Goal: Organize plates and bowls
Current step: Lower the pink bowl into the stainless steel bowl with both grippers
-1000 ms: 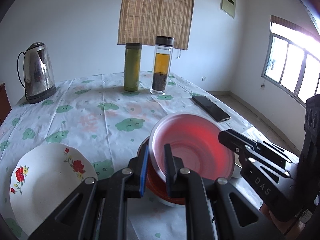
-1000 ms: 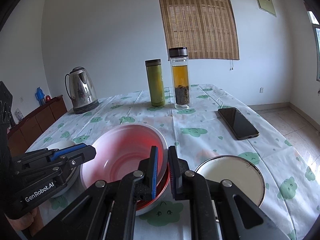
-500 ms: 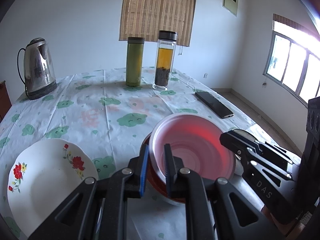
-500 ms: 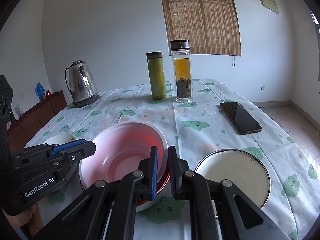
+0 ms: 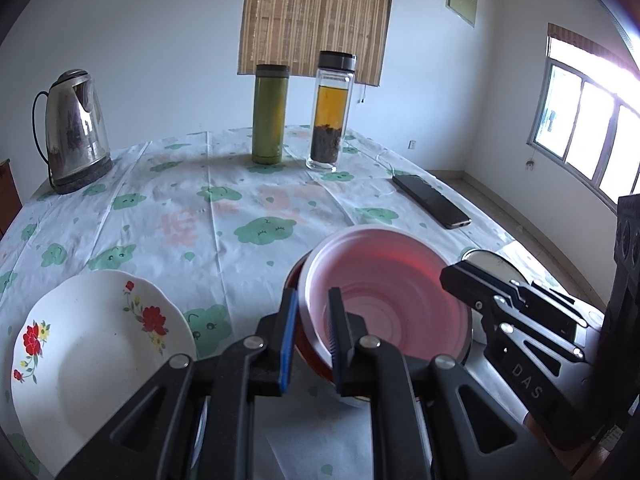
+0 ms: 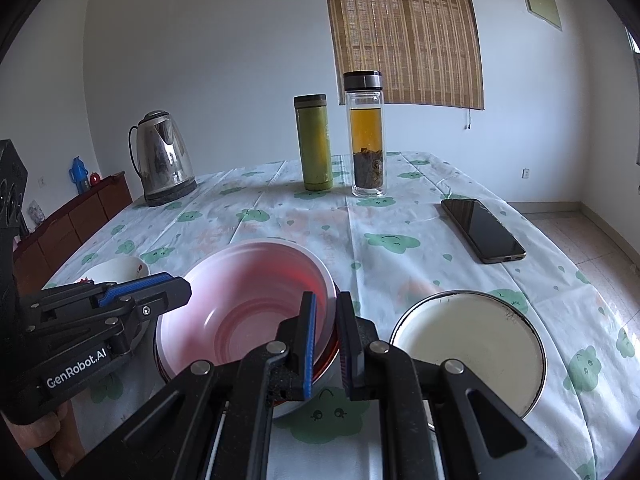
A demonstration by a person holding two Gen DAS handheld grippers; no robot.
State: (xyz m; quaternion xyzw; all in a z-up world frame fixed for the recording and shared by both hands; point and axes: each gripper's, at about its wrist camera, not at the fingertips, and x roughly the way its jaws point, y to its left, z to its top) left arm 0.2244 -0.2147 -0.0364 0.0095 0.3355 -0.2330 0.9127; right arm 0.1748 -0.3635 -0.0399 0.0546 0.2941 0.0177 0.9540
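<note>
White tablecloth with green cloud prints covers the table I am working over, in a pale-walled room.

Nearest to me, my left gripper angles downward with its jaws clamped on the near left rim of the pink bowl, one pad outside the wall and one inside. My right gripper also slopes down and pinches the same bowl's rim on its right side, again with a pad on each face of the wall. In the left wrist view the right gripper's closed tips reach in from the right edge at the bowl's far right rim.

That pink bowl sits mouth up, nested in a red bowl whose rim shows just below it; whether the pair rests on the cloth or is raised I cannot tell. Being round, it has no long axis; its opening faces up, tipped slightly toward the left camera.

Left of the stack lies a white plate with red flowers, flat on the cloth. Right of the stack lies a cream enamel plate with a dark rim.

Farther off, a black phone lies flat on the right. At the back stand a green flask and a glass tea bottle side by side, and a steel kettle to the left.
</note>
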